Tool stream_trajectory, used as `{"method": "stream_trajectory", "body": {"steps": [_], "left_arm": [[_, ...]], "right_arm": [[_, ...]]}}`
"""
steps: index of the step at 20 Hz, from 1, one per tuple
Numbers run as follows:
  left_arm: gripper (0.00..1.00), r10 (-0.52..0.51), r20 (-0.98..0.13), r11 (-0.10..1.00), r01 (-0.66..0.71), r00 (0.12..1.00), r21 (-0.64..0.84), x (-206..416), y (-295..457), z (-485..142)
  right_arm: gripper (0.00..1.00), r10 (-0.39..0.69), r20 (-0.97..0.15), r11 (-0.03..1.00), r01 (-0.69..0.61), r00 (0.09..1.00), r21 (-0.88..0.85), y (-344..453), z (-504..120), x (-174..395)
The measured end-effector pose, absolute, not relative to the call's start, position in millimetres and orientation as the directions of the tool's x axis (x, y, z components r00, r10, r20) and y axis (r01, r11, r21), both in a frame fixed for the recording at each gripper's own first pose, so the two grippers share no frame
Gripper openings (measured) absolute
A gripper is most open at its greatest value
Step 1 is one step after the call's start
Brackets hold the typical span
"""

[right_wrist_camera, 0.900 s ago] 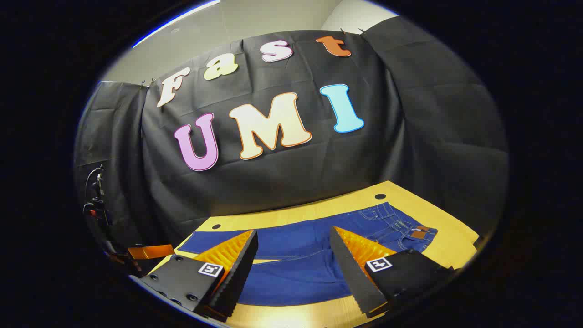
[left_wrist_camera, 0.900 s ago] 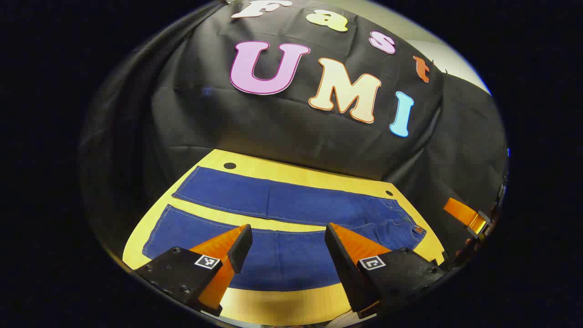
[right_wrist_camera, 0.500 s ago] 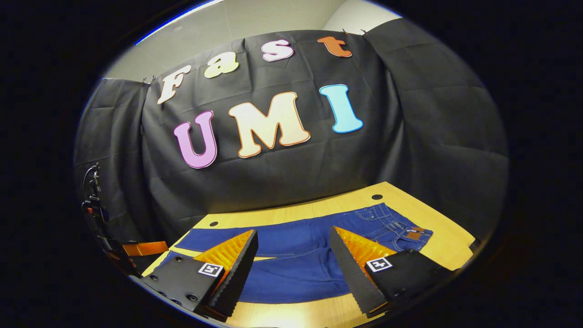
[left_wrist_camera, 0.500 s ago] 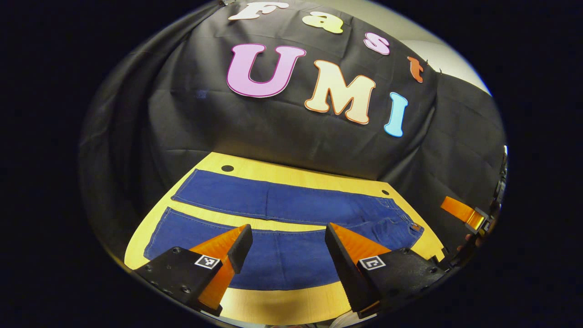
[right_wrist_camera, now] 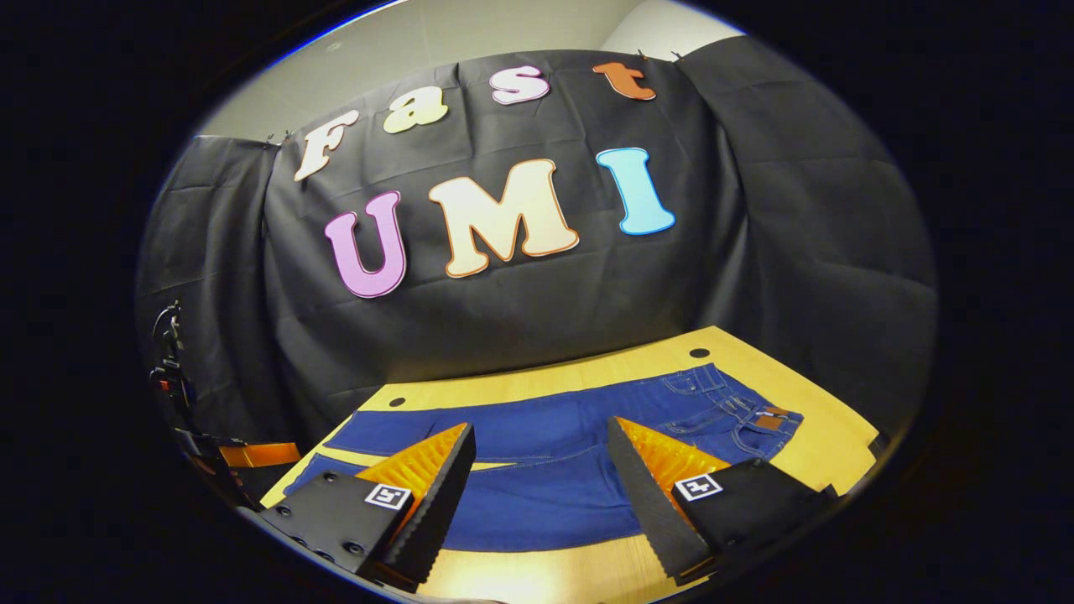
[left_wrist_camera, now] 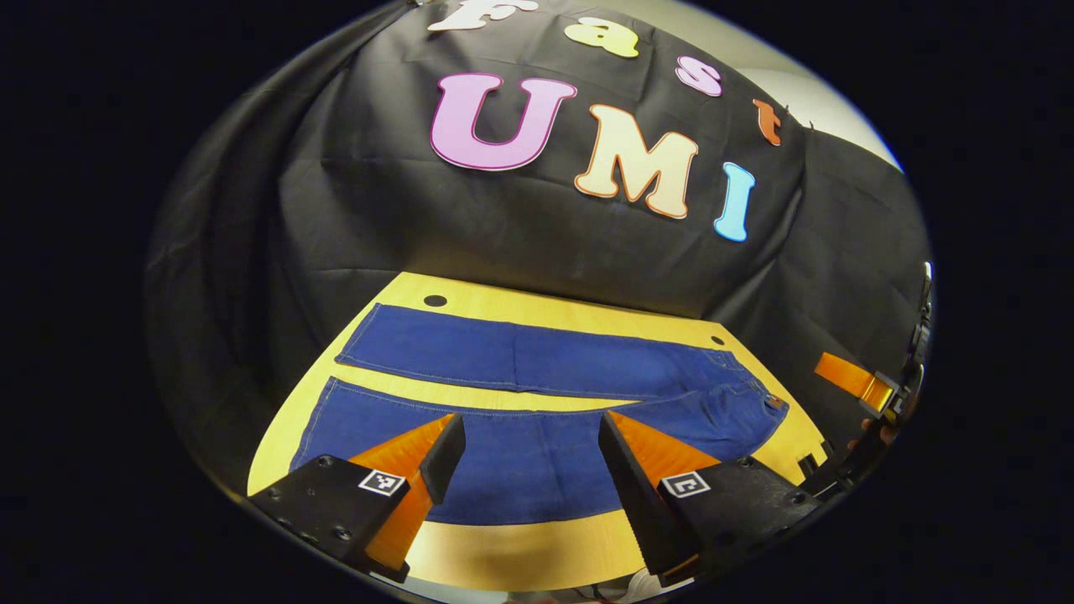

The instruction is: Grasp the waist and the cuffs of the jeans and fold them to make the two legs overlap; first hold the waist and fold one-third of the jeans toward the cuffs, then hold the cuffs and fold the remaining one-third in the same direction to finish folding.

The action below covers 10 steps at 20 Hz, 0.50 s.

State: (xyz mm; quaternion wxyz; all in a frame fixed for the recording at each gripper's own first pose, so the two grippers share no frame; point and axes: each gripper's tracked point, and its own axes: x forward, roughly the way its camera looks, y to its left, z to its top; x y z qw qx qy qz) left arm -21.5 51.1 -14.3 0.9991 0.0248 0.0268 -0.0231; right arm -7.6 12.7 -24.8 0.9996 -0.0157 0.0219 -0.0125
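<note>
Dark blue jeans (left_wrist_camera: 537,369) lie flat on a yellow wooden table (left_wrist_camera: 520,554), both legs spread side by side, cuffs at the left, waist at the right. My left gripper (left_wrist_camera: 530,440) hangs open above the near leg, nothing between its fingers. In the right gripper view the jeans (right_wrist_camera: 570,436) show their waist with a brown patch (right_wrist_camera: 768,422) at the right. My right gripper (right_wrist_camera: 541,445) is open above the near leg, close to the crotch, holding nothing. The right gripper (left_wrist_camera: 864,386) also shows at the far right of the left gripper view.
The black cloth wall (left_wrist_camera: 537,226) rises right behind the table's far edge. Two small dark holes (left_wrist_camera: 435,300) mark the table's far corners. The table's near strip (right_wrist_camera: 537,579) in front of the jeans is bare wood. The left gripper (right_wrist_camera: 252,455) sits at the left.
Both cameras have shifted slightly, so the jeans sit a little higher and more to the right in the views. Both grippers stay open. The jeans have not moved.
</note>
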Motion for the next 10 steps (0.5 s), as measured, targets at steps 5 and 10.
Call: {"method": "stream_trajectory", "body": {"steps": [5,10], "left_arm": [[0.95,-0.084,-0.166,0.982,0.11,0.983,0.155,-19,87,-32],[0.95,-0.136,-0.34,0.946,0.224,0.93,0.235,-28,124,-68]], "right_arm": [[0.98,-0.06,-0.05,0.996,0.057,0.997,-0.07,9,-34,-6],[0.98,-0.074,-0.09,0.995,0.066,0.993,-0.079,4,-51,-4]]}}
